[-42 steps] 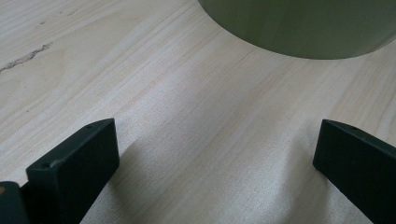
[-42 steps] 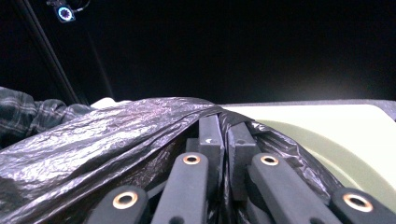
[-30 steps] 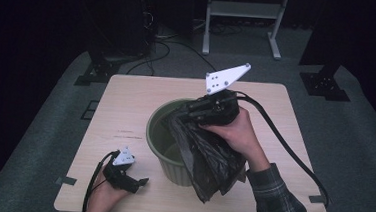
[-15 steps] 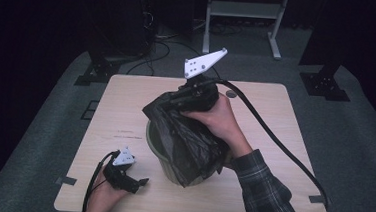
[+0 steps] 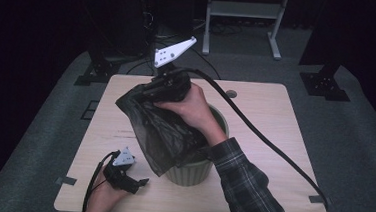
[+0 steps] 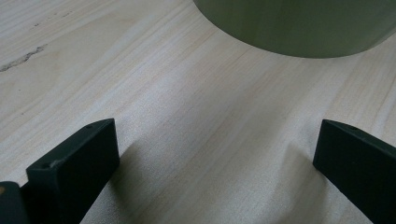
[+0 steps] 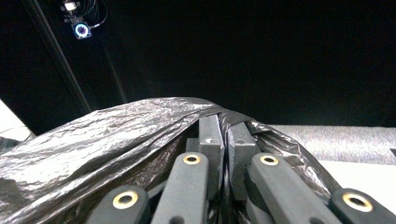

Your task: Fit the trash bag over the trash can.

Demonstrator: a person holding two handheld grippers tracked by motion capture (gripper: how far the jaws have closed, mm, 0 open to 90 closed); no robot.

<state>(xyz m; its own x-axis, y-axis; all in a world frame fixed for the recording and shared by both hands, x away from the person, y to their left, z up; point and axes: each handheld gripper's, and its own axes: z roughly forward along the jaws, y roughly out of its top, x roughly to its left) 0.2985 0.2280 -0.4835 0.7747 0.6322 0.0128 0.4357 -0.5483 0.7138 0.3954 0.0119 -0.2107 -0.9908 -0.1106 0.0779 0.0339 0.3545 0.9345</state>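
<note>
Overhead, pale wooden table [image 5: 275, 122] in dark room; right tongs [image 5: 163, 86] clench black bag [image 5: 159, 129], left tongs [image 5: 138, 183] gape.

You're at a light wood table [image 5: 275, 122] on grey carpet [image 5: 358, 148]; dark room behind, white shelf frame [image 5: 242, 12], black stand bases [image 5: 325, 85], cables [image 5: 153, 31] on floor.

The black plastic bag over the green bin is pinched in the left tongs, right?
Not the left. The right tongs pinch the black plastic bag over the green bin, as the right gripper view shows; the left tongs rest open on the table.
</note>
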